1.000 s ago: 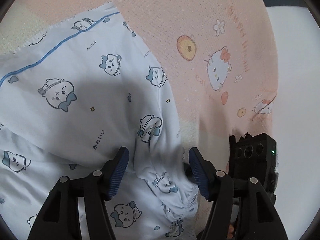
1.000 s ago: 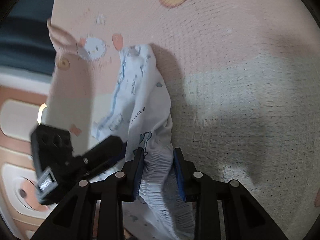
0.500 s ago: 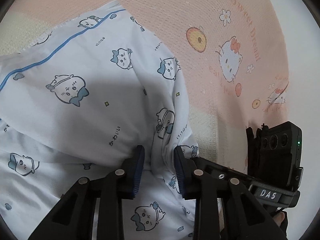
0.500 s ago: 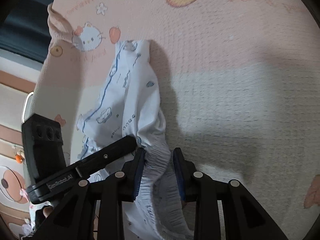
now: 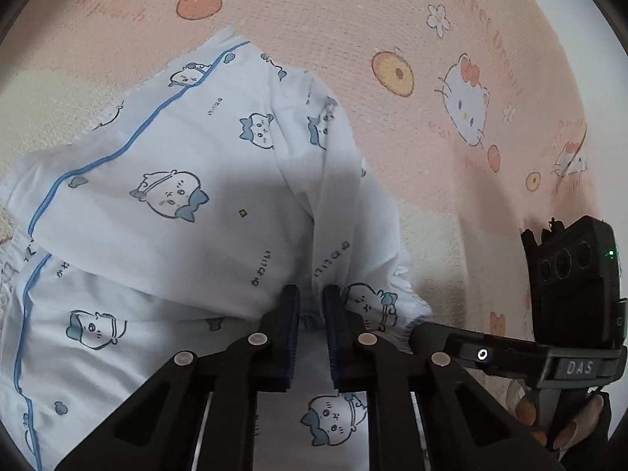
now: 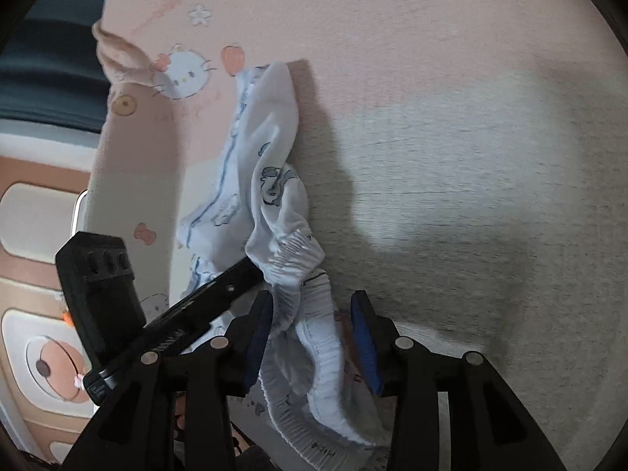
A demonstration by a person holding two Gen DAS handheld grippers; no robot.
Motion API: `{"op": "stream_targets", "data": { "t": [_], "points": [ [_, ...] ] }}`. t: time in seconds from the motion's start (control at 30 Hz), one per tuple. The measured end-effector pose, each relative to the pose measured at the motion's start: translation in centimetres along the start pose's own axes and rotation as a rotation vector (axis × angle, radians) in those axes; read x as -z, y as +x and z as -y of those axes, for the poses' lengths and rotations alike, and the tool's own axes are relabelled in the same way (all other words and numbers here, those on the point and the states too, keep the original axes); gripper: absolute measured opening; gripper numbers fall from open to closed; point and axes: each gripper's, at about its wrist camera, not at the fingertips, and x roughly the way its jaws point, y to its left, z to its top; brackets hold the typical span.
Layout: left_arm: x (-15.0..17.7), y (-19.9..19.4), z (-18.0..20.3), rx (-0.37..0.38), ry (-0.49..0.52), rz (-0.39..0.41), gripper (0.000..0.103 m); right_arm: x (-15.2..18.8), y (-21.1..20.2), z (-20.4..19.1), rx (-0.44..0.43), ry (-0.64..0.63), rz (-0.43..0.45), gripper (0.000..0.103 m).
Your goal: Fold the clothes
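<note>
A pink cartoon-cat blanket [image 5: 392,19] covers the whole work surface, and on it lies the task's garment, pale blue pyjama shorts [image 5: 176,196] printed with small cartoon faces and edged with blue piping, bunched and partly doubled over rather than flat. The left gripper [image 5: 311,306] is closing its jaws on a gathered ridge of cloth near the elastic waistband; the pads already pinch the fabric. The right gripper [image 6: 312,314] is opening its jaws: the ruffled waistband [image 6: 298,263] hangs loose between the blue pads, which no longer press it. To fold well, I judge the left pinch should catch every layer of the band before anything is lifted, and the right should clear the elastic fully, then retake a far corner so the shorts can be drawn taut and laid square. How many layers the left holds is hidden behind its pads, the shorts' lower edge is cut off in both views, and the hem cannot be made out.
</note>
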Motion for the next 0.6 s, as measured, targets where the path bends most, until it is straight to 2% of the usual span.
{"op": "stream_targets", "data": {
  "t": [0.13,0.2,0.27,0.47,0.6],
  "points": [
    [-0.1,0.1,-0.3,0.017,-0.012,-0.009,0.011,0.2,0.6,-1.5,0.047,-0.077,0.026,0.038],
    [-0.2,0.1,-0.5,0.029,-0.027,-0.018,0.011,0.2,0.5,-2.1,0.055,-0.098,0.057,0.03],
    [-0.3,0.0,-1.0,0.056,-0.069,-0.032,0.011,0.3,0.0,-2.6,0.049,-0.117,0.09,0.026],
    [-0.7,-0.8,-2.8,0.145,-0.215,-0.07,0.012,0.2,-0.5,-3.4,0.037,-0.16,0.133,0.026],
    [-1.0,-2.3,-3.0,0.198,-0.242,-0.062,0.013,0.4,-0.9,-4.5,0.027,-0.224,0.146,0.022]
  ]
}}
